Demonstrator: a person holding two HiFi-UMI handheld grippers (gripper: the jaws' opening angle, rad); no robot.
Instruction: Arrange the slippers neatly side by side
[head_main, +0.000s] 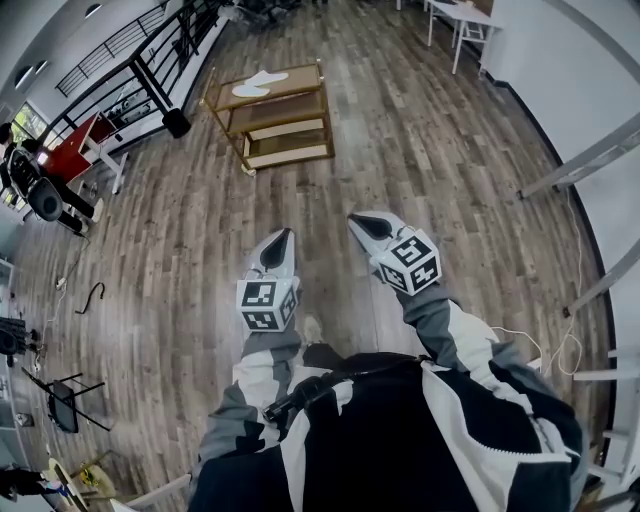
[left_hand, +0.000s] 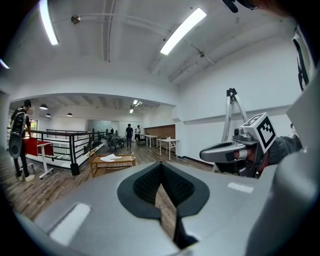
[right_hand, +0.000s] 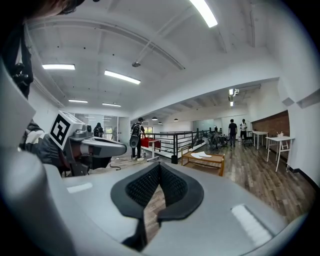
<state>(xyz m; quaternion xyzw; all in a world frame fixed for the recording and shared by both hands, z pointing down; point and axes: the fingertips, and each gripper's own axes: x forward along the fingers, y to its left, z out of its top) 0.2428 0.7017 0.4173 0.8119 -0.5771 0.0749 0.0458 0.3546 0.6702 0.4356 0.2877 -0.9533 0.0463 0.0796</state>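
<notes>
Two white slippers (head_main: 258, 82) lie on the top shelf of a low wooden rack (head_main: 285, 130), far ahead across the wooden floor. They also show small in the left gripper view as slippers (left_hand: 111, 158) and in the right gripper view as slippers (right_hand: 202, 155). My left gripper (head_main: 285, 235) is held at waist height, shut and holding nothing. My right gripper (head_main: 357, 220) is level beside it, also shut and holding nothing. Both point towards the rack, well short of it. Seen up close, the left gripper (left_hand: 161, 165) and right gripper (right_hand: 159, 166) have their dark pads meeting.
A black railing (head_main: 150, 60) runs along the left, with a red table (head_main: 75, 145) and a person (head_main: 30, 185) beside it. White tables (head_main: 465, 20) stand at the far right. Metal frame legs (head_main: 590, 160) and a cable (head_main: 545, 350) lie to the right. A black chair (head_main: 70, 400) stands near left.
</notes>
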